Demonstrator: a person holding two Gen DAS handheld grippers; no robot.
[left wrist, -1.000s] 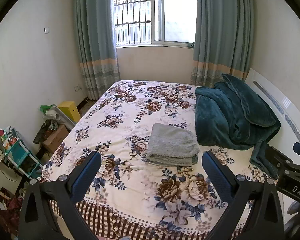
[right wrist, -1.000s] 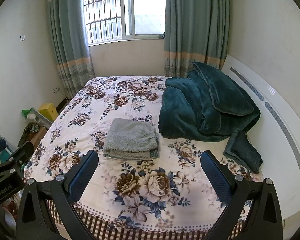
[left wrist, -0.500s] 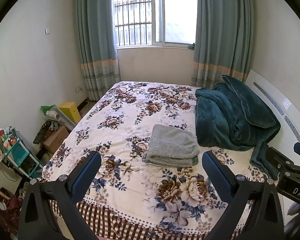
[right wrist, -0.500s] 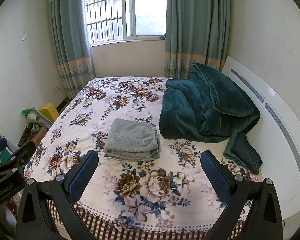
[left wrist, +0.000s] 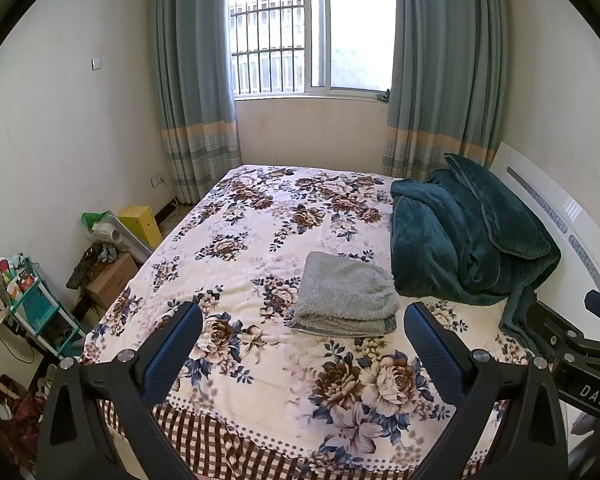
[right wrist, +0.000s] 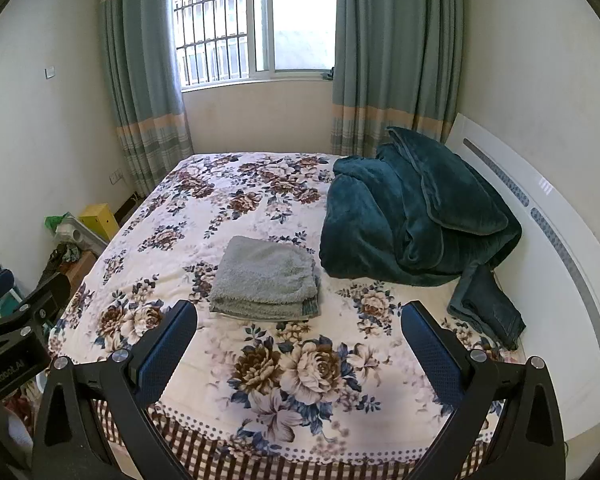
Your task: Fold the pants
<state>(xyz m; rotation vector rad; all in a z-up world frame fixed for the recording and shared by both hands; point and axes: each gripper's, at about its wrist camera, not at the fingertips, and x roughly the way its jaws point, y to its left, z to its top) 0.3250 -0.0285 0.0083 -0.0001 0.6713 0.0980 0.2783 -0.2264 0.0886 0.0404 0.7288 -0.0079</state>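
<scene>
— Holding both tools back at the foot of the bed, are we? What do they have in them?

— Nothing. Our left tool [left wrist: 303,334] has its fingers spread wide apart with only bedspread showing between them, and our right tool [right wrist: 299,330] is the same: wide apart, clamped on nothing, touching nothing.

— And the pants?

— Beyond the tools, near the middle of the bed [right wrist: 228,216], lies a grey fleecy bundle [right wrist: 265,278], which we take to be the pants [left wrist: 345,296]. They sit as a compact rectangle in several stacked layers, edges roughly squared, resting flat on the floral cover, well apart from both tools.

— So the folding is done?

— We judge it is, or very nearly. No leg or waistband trails out, as far as we can see. A strip of a lower layer shows along the near edge, so a little neatening might remain.

— Anything else close by?

— A dark teal blanket [right wrist: 412,208] is heaped just beside the pants on the right, against the white headboard [right wrist: 560,248]. A piece of dark blue cloth [right wrist: 486,308] lies near it; we cannot tell what that is.
</scene>
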